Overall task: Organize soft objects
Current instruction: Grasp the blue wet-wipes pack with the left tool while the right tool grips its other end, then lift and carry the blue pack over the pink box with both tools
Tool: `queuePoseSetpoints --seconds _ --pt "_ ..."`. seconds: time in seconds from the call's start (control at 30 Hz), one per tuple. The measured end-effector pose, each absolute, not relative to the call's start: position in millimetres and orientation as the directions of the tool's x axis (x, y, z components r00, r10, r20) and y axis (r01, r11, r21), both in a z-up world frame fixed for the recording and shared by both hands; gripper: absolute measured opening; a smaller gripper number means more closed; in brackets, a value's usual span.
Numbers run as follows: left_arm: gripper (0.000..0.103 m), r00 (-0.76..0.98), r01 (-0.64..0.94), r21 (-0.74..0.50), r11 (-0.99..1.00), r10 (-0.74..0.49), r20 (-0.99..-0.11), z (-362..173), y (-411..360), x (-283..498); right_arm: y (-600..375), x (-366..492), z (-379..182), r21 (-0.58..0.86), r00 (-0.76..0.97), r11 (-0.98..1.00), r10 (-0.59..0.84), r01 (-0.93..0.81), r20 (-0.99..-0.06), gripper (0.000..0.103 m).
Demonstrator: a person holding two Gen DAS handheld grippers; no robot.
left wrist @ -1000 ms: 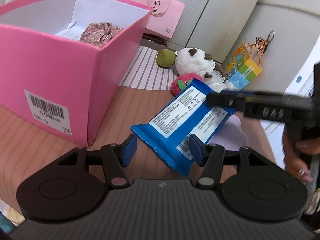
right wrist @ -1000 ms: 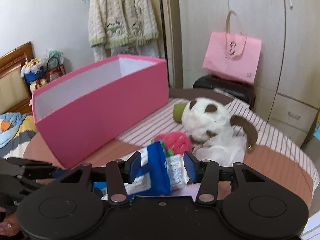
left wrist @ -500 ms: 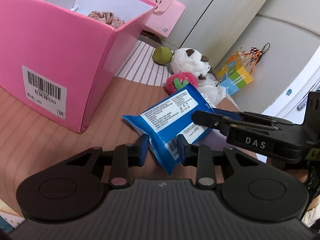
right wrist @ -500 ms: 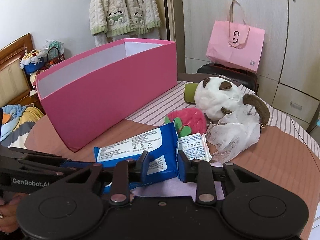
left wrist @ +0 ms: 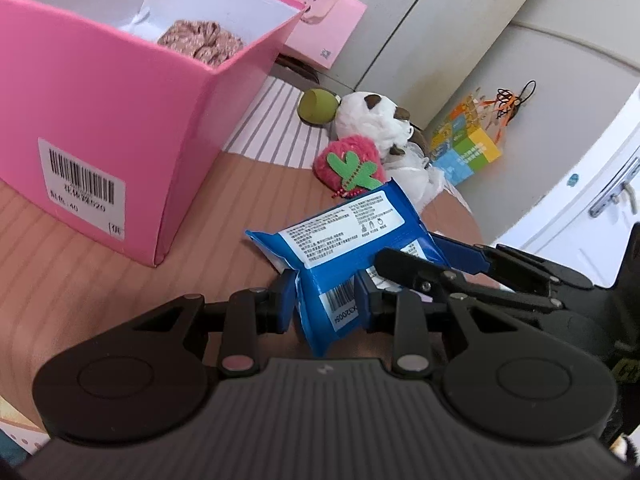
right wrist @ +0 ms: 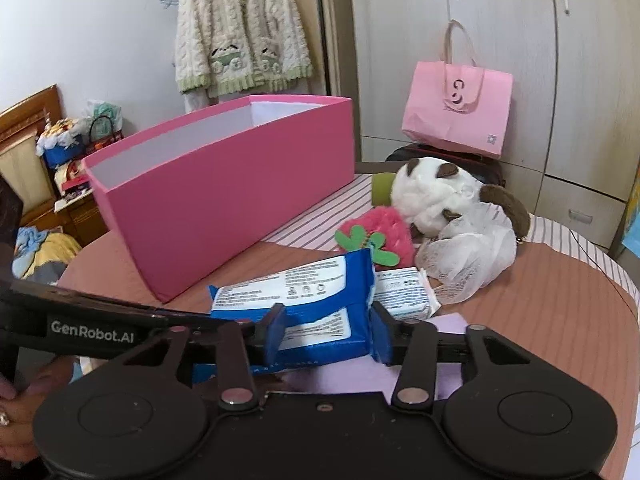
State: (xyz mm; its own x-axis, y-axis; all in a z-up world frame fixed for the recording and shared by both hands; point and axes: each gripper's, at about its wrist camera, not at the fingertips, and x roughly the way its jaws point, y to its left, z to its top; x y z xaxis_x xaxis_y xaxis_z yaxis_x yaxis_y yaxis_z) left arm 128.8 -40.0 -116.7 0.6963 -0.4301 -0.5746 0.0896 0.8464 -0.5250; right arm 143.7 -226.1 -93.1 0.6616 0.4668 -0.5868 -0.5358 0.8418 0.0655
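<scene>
- Bedroom setting: pale wardrobe doors behind, a pink bag standing before them, a knitted cardigan hanging on the wall.
- Brown striped worktop carries everything; a striped cloth covers its far part.
- Pink box stands on the worktop at the left, open on top, with a brownish patterned cloth inside.
- My left fingers are clamped on the near corner of the blue pack, pressing it from both sides so the wrapper buckles between them.
- My right fingers sit either side of the pack's other end; they have just been opening, and I see a gap between the pads and the wrapper, so they are apart and not gripping.
- Blue pack is just beside the box's near corner, label side up, over a lilac sheet.
- Small white packet lies touching the pack's far end.
- Red strawberry plush lies just beyond, with a white plush dog and a white mesh puff beside it.
</scene>
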Motion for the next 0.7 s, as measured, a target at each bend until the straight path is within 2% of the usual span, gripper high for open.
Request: queuePoseSetpoints --seconds 0.1,0.2,0.47,0.7 --pt "0.030 0.678 0.084 -0.559 0.825 -0.459 -0.574 -118.0 -28.4 131.7 -226.9 136.3 -88.7 0.075 0.634 0.814 0.503 -0.576 -0.588 0.062" --pt "0.030 0.668 0.089 -0.561 0.823 -0.467 -0.579 -117.0 -23.1 131.8 -226.4 128.7 -84.7 0.084 0.615 0.796 0.526 -0.600 -0.587 0.063" --pt "0.029 0.590 0.160 -0.540 0.826 -0.519 -0.618 -108.4 -22.1 125.5 -207.5 108.3 -82.4 -0.001 0.645 0.815 0.457 -0.579 -0.612 0.073" --pt "0.028 0.560 0.236 -0.479 0.846 -0.521 -0.644 -92.1 -12.6 112.7 -193.0 89.7 -73.8 0.002 0.655 0.847 0.413 -0.532 -0.633 0.075"
